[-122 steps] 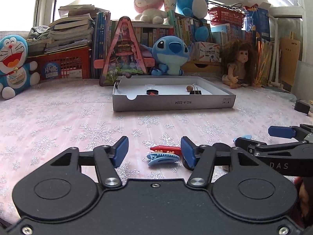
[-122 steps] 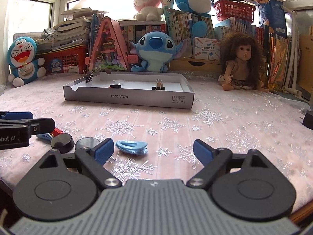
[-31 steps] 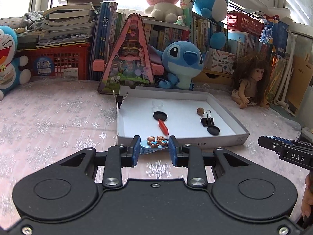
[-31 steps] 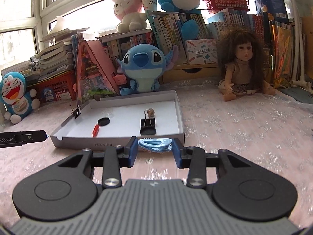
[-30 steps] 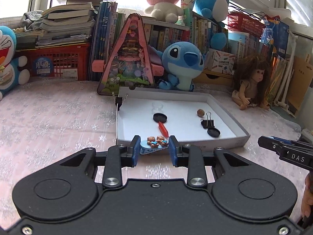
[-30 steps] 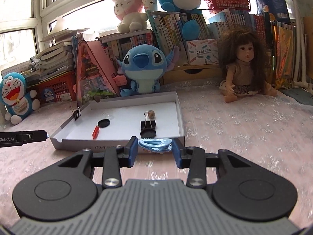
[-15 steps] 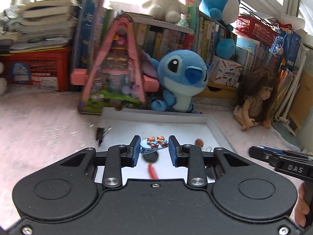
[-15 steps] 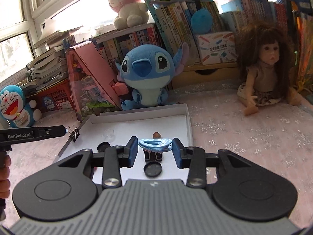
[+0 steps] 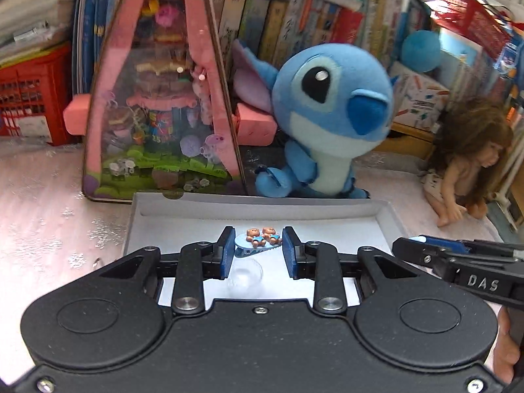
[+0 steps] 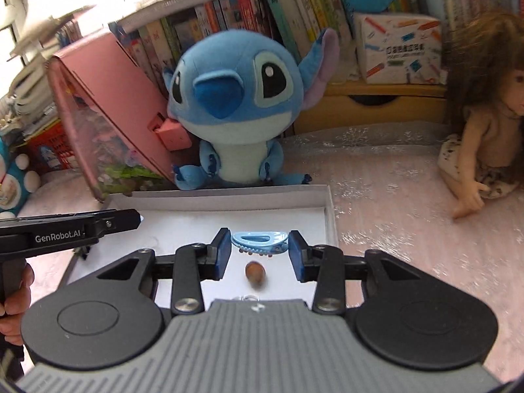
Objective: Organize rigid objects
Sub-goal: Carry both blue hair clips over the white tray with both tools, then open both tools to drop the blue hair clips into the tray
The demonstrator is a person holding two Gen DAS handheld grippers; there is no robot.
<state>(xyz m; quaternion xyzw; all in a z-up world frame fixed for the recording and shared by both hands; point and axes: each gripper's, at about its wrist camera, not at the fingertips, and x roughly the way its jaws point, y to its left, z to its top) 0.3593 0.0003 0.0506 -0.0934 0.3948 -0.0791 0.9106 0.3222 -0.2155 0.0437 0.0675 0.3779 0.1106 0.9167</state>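
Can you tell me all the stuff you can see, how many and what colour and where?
Hair clip with bears: one, light blue with two little brown bears, held between the left tool's fingers above the tray.
Plain hair clip: one, light blue, held between the right tool's fingers above the tray.
Tray: one, white cardboard, on the pink cloth.
Nut: one, brown, on the tray floor below the plain clip.
Clear round cap: one, see-through, on the tray floor.
Stitch plush: one, blue, sitting behind the tray.
Toy box: one, pink triangle, beside the plush.
Doll: one, brown hair, sitting at the right.
Books: many, mixed colours, on the shelf behind.
Left tool: one, black, blue pads.
Right tool: one, black and grey, blue pads.
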